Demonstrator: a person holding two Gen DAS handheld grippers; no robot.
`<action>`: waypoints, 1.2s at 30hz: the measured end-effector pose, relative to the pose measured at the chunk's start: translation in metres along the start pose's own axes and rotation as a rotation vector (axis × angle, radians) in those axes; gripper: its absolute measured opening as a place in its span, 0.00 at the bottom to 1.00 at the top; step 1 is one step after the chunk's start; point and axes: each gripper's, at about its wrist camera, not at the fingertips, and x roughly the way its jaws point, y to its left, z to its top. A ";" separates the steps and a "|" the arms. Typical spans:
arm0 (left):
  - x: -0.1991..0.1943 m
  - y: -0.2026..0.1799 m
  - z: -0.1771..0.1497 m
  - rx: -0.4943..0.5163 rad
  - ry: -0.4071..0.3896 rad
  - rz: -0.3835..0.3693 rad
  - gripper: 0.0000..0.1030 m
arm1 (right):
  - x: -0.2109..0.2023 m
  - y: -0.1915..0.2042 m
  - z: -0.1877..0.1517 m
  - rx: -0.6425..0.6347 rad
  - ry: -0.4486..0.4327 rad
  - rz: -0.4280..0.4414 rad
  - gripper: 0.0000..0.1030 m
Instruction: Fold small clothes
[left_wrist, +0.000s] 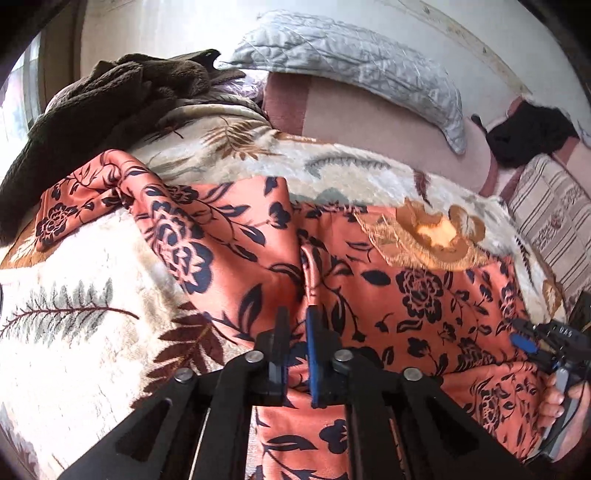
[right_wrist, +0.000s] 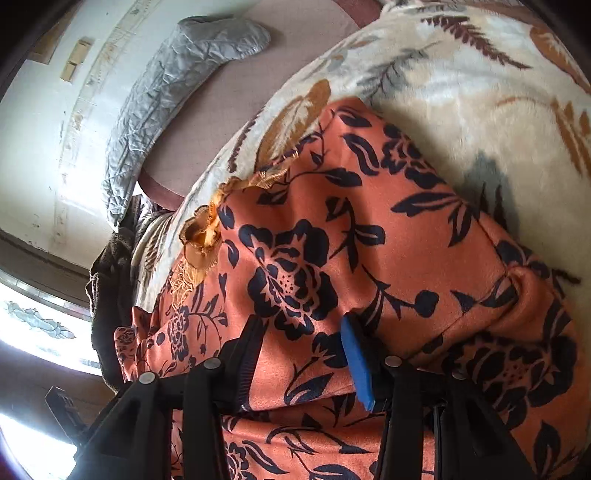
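Black gripper fingers fill the bottom of both views. Left gripper (left_wrist: 295, 328) has its fingers drawn close together, pinching a raised ridge of the garment (left_wrist: 369, 295), an orange cloth printed with dark flowers. Right gripper (right_wrist: 299, 332) has its fingers spread apart with orange cloth bulging between them; whether they clamp it cannot be told. The garment lies spread on a cream blanket (left_wrist: 74, 277) with a leaf pattern, on a bed. Its far end trails off in a crumpled strip toward a brown fleece (left_wrist: 110, 92). A grey pillow (left_wrist: 351, 55) rests near the wall.

The step appears to be gathering the near edge for a fold. To do it well, both grippers should likely hold the same edge, lift evenly, and carry it over flat toward the far side. The slippery-looking cloth may bunch, so the crumpled strip probably needs straightening first.
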 end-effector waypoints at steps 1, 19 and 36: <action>-0.012 0.012 0.004 -0.045 -0.040 -0.015 0.41 | -0.005 0.003 0.001 -0.010 -0.016 0.006 0.46; 0.010 0.244 0.063 -0.943 -0.045 0.039 0.84 | -0.040 0.015 0.007 -0.171 -0.143 -0.015 0.52; 0.035 0.280 0.052 -0.990 -0.158 0.137 0.06 | -0.030 0.020 0.015 -0.213 -0.173 -0.064 0.52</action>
